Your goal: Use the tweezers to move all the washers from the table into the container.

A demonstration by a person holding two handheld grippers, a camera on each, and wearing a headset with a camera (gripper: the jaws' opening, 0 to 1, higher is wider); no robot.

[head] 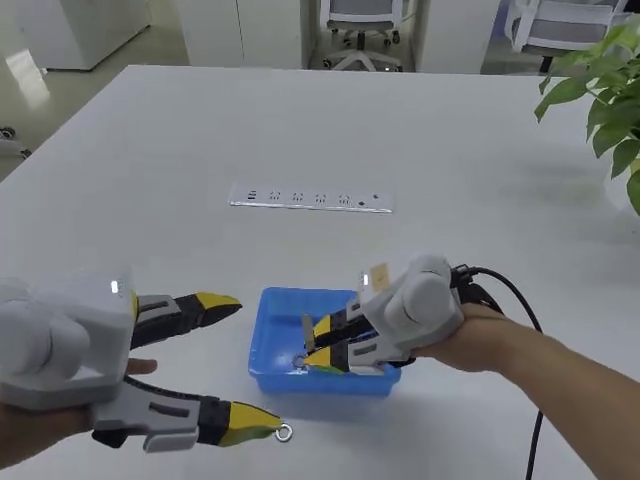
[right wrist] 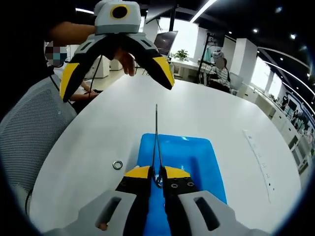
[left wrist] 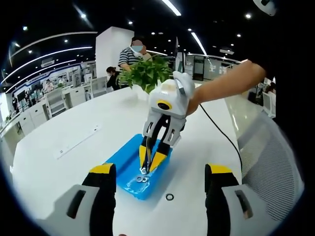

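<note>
A small silver ring-shaped metal washer (head: 285,432) lies flat on the white table (head: 300,130), just beside the shallow blue plastic container (head: 262,340). The right gripper (head: 318,350) pinches thin metal tweezers (right wrist: 156,132) above the container. The left gripper (head: 250,365) is spread wide.

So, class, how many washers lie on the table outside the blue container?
1: the washer on the table beside the container, near the left gripper. Others may hide behind the grippers.

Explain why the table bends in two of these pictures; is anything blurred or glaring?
Both gripper views are fisheye, so the table curves; in the left gripper view ceiling lights flare; the head view is straight, with glare on the floor.
</note>
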